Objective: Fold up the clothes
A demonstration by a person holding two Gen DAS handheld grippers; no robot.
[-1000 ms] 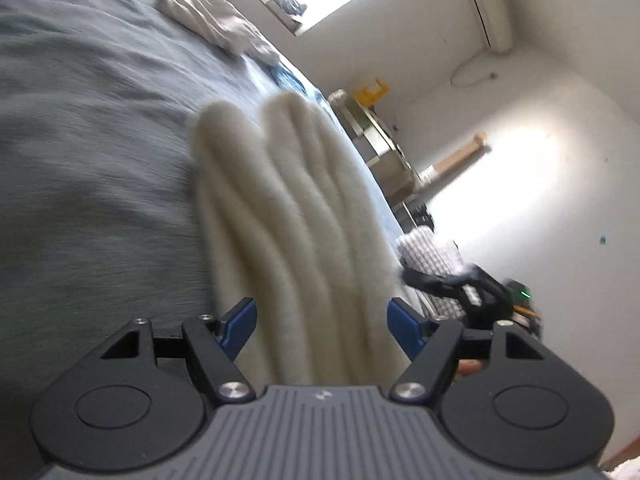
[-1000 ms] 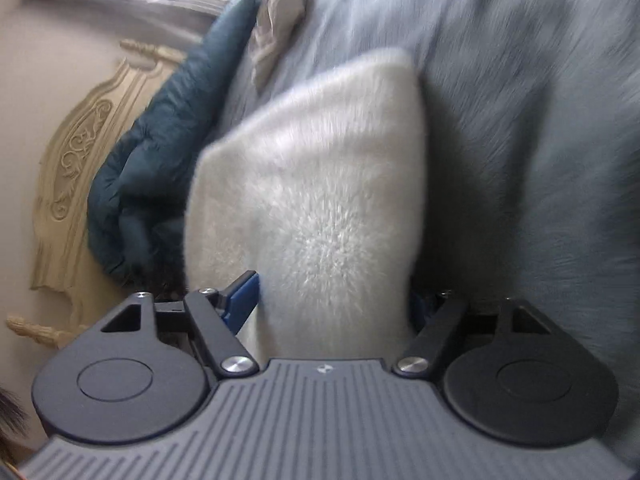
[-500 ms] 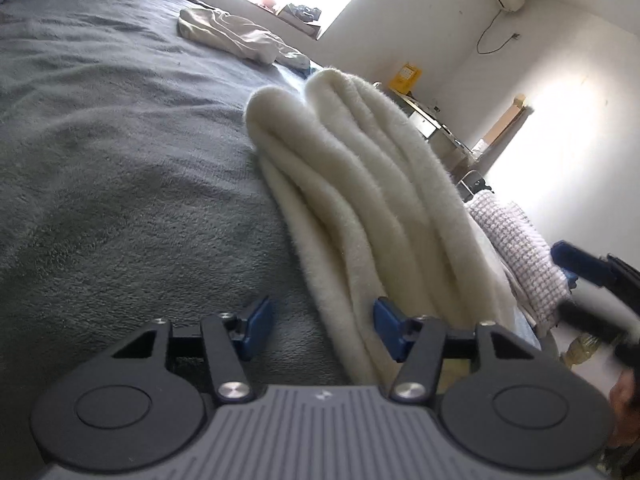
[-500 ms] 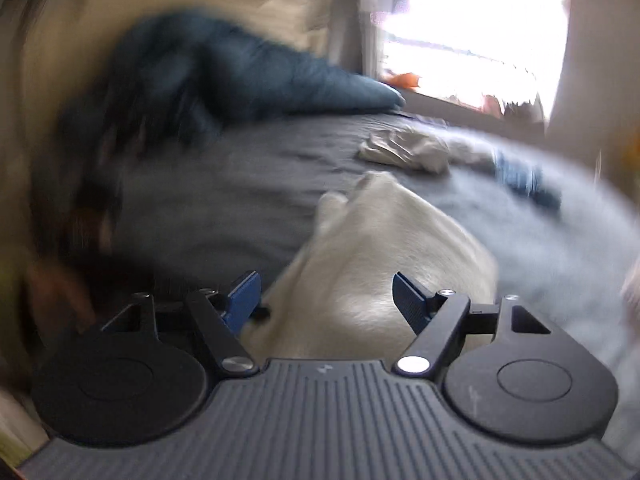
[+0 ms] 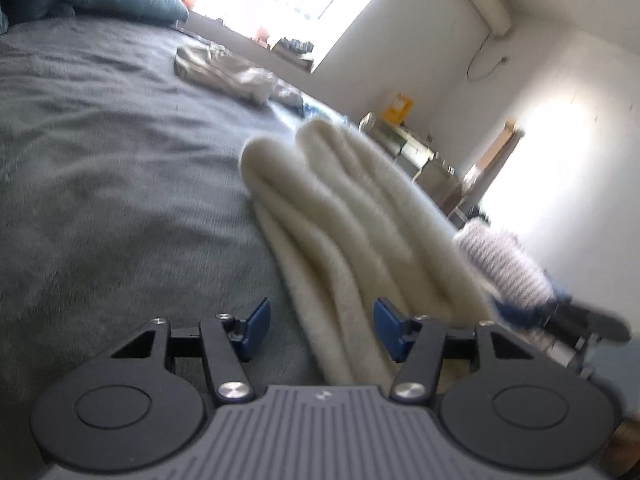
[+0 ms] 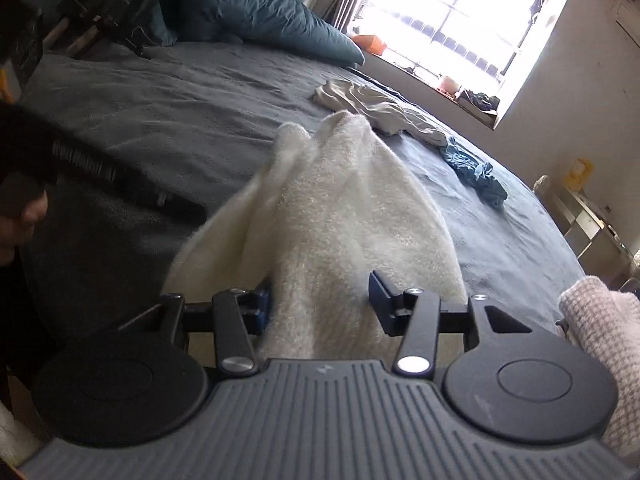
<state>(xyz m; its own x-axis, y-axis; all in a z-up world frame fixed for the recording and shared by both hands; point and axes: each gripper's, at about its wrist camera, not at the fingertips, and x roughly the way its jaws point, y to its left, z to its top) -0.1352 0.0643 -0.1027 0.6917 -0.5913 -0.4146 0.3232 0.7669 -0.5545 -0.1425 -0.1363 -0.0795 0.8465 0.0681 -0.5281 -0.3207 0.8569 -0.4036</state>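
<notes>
Cream sweater (image 5: 352,216) lies folded on bed (image 5: 100,160); left gripper (image 5: 320,330) apart, right gripper (image 6: 318,302) closing around it (two garments (image 6: 372,108) wait).

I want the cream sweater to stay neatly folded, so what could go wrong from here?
1. The right claw is closing with only part of the cream sweater between its jaws; the loose flap at its left could slip free and unfold.
2. The left claw has just the sweater's edge against one pad, so a pull might drag one layer.
3. The knit garment at the bed's edge is close and could get snagged.
</notes>
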